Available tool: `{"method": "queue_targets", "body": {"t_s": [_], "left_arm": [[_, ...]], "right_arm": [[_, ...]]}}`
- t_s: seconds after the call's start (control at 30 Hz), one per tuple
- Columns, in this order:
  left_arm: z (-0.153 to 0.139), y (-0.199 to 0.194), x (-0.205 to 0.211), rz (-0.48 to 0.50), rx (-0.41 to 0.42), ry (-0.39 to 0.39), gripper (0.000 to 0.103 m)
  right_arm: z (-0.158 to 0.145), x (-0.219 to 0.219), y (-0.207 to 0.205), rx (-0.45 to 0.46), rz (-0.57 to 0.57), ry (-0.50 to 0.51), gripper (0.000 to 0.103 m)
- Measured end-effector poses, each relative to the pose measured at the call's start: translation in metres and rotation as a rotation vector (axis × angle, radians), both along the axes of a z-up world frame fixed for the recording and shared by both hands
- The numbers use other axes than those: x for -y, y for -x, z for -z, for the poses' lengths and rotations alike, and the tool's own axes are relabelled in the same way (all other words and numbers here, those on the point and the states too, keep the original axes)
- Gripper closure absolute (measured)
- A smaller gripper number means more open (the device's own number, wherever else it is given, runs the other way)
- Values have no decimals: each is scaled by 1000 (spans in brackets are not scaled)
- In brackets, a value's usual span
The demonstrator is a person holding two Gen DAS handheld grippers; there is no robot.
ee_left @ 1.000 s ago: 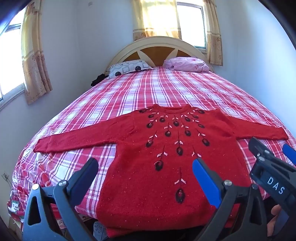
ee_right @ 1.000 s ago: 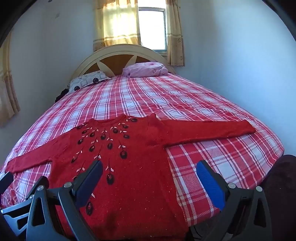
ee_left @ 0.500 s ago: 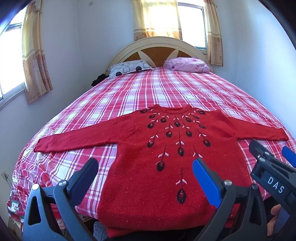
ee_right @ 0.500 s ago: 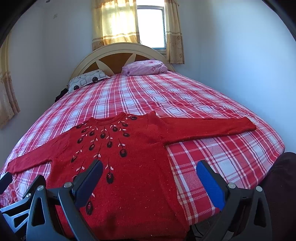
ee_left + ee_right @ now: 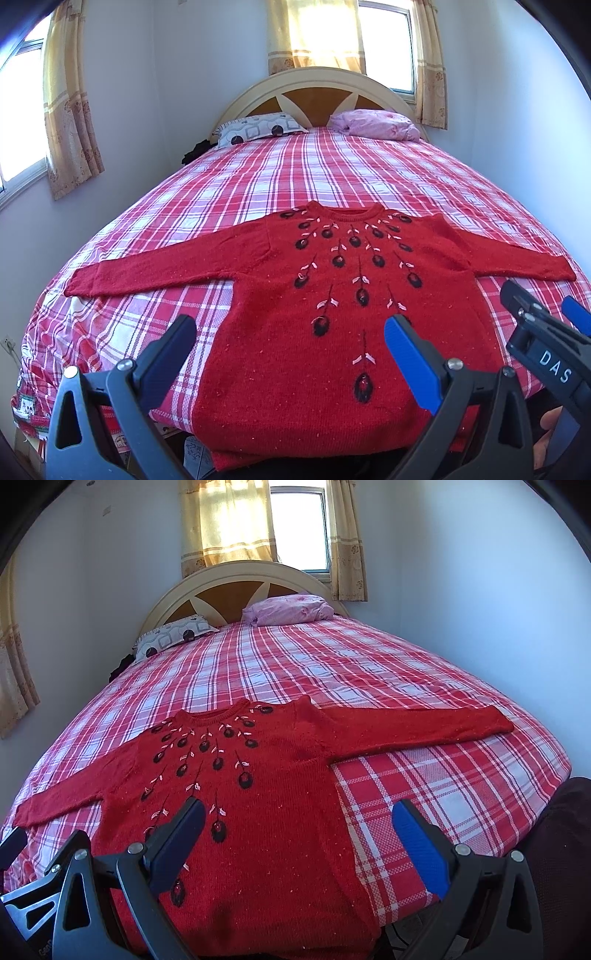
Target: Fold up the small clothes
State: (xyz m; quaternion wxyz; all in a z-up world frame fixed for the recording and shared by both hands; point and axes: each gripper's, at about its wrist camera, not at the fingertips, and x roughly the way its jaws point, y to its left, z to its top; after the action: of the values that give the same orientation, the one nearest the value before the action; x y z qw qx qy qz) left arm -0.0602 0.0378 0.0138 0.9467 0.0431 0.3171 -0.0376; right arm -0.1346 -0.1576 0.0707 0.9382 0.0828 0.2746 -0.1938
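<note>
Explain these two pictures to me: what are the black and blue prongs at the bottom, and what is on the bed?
No robot here: a person holds a hand-held claw in each hand, each carrying a wide-angle camera looking along its two prongs. One picture comes from the left claw, the other from the right claw. Both are open and hold nothing. The right one also shows at the left picture's edge. On the bed with its checked cover lies a red sweater, spread flat, front up, sleeves stretched out sideways, not yet folded. Two pillows sit by the headboard.
</note>
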Motion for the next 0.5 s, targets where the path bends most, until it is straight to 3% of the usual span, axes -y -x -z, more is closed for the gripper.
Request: {"method": "queue_targets", "body": {"t_s": [0.2, 0.5], "left_arm": [[1, -2, -1, -8, -3, -14, 0], [5, -5, -2, -19, -15, -20, 0]], "right_arm": [[-5, 0, 4, -29, 0, -55, 2], [0, 2, 1, -5, -2, -27, 2]]}}
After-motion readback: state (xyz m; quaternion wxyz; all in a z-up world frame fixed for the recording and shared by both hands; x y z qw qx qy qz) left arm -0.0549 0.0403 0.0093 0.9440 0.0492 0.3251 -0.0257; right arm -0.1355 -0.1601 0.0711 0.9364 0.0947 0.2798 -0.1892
